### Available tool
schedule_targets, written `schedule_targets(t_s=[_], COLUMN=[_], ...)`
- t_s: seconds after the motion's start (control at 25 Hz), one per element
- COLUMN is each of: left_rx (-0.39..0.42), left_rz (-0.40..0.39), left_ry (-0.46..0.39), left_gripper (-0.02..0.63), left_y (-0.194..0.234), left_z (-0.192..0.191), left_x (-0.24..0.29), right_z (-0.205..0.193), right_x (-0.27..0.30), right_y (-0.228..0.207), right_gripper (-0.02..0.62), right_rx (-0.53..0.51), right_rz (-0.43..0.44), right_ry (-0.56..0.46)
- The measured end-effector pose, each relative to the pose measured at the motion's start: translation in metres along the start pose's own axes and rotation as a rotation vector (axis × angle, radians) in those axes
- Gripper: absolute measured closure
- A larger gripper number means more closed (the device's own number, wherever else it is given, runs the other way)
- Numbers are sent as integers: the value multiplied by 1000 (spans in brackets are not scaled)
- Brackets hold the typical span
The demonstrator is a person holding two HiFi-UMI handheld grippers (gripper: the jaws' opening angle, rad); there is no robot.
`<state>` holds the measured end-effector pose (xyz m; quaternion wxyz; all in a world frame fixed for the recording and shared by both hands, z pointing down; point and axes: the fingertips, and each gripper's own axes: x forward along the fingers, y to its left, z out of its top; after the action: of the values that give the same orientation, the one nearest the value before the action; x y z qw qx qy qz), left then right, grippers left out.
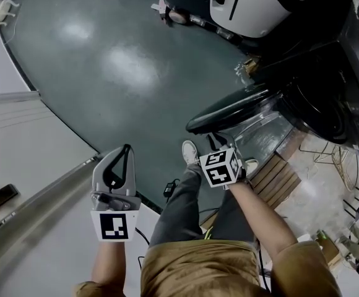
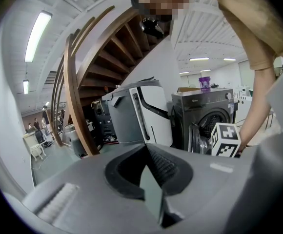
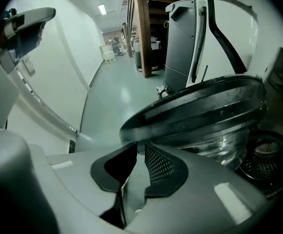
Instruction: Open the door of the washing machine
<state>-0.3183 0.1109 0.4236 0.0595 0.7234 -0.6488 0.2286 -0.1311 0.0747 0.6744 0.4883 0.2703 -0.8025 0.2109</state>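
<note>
On our right gripper (image 3: 140,146) the jaws stand a narrow slit apart, pinching nothing; the washing machine door (image 3: 195,106) hangs swung open just beyond their tips. On our left gripper (image 2: 146,147) the jaws press together, empty.

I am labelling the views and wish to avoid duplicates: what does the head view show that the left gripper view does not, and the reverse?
Only the head view: the person's shoe, the wooden slats on the floor and the left gripper's marker cube.
Only the left gripper view: the wooden staircase, a ceiling lamp and a purple cup on top of the washing machine.
Both: the washing machine's door standing open, the right gripper's marker cube and the white appliance.
</note>
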Motion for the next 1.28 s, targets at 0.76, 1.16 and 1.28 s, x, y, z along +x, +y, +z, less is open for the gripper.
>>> schedule_targets(t_s=[0.76,1.16,1.28], left_rx=[-8,-1,-8], left_rz=[22,29,37], left_ry=[2,10,12], left_gripper=[546,546,546], left_y=[10,16,18], left_z=[-6,-10,-12], left_x=[-1,3,4], right_z=[104,142,151], right_x=[21,29,31], right_y=[-111,-147,-156], right_gripper=[543,541,542], right_rx=[-191,-310,-384], right_rz=[-227,-305,-345], right_ry=[-85,-106,-100])
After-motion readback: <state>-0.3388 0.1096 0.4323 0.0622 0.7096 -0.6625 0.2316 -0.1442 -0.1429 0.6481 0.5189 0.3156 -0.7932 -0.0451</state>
